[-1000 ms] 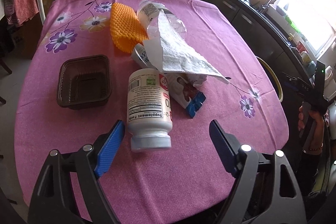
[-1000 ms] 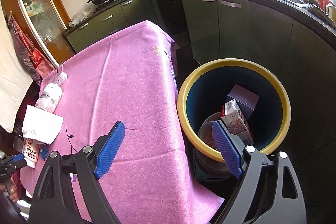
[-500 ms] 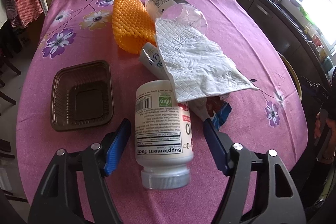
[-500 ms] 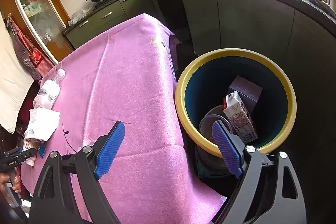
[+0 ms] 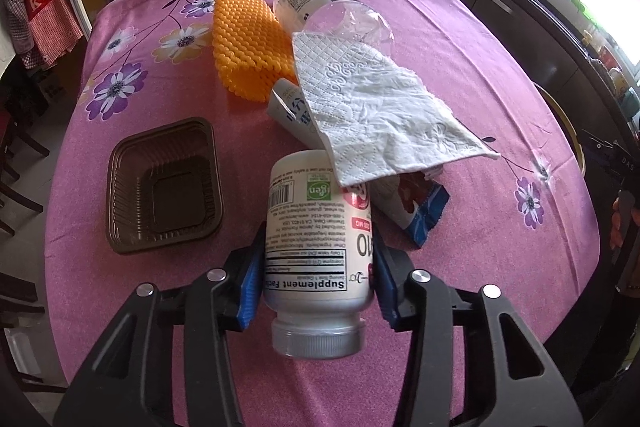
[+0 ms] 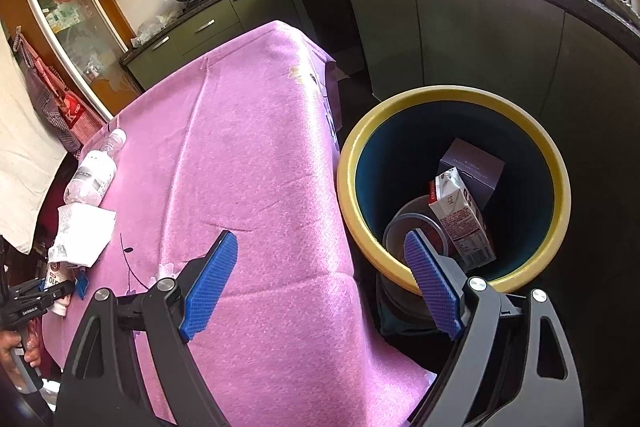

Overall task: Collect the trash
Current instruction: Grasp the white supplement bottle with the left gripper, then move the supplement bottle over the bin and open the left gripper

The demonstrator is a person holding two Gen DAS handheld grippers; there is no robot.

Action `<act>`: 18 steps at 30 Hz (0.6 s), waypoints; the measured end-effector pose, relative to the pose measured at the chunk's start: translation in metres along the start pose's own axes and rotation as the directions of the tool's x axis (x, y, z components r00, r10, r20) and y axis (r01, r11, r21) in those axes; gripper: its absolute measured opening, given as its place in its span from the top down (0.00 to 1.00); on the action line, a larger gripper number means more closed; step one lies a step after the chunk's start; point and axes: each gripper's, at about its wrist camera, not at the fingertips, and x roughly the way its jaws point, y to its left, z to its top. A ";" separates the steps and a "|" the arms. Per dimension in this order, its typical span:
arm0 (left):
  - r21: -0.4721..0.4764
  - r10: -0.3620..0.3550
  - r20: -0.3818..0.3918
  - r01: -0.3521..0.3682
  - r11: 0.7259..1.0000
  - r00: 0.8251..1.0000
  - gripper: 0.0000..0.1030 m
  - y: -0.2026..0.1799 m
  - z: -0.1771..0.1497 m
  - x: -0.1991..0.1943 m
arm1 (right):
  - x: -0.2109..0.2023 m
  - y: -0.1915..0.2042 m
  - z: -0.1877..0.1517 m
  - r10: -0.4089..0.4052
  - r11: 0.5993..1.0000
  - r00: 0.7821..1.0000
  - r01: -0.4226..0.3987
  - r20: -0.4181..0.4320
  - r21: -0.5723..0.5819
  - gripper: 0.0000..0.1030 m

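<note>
While your left gripper (image 5: 318,279) is closing on the bottle (image 5: 318,247) and the right (image 6: 320,287) hangs wide and empty, next lift it clear to the bin (image 6: 452,99).

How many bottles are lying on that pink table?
2. A white supplement bottle lies near the front edge, between the closing pads of the left hand-held gripper. A clear plastic bottle lies farther back, beside the orange mesh, partly under a paper towel.
</note>
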 end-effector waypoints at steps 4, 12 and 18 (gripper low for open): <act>0.017 -0.028 -0.001 0.028 0.999 1.000 0.57 -0.004 -0.007 -0.003 | -0.002 0.002 0.000 0.001 1.000 1.000 -0.001 0.001 -0.004 0.18; 0.057 -0.059 0.019 0.058 0.997 0.998 0.57 -0.013 -0.018 -0.020 | -0.004 0.004 0.000 0.001 1.000 1.000 -0.001 0.001 -0.008 0.18; 0.120 -0.093 0.060 0.085 0.989 0.994 0.57 -0.033 -0.019 -0.045 | -0.012 0.006 -0.001 0.016 1.000 1.000 -0.016 0.016 -0.004 0.18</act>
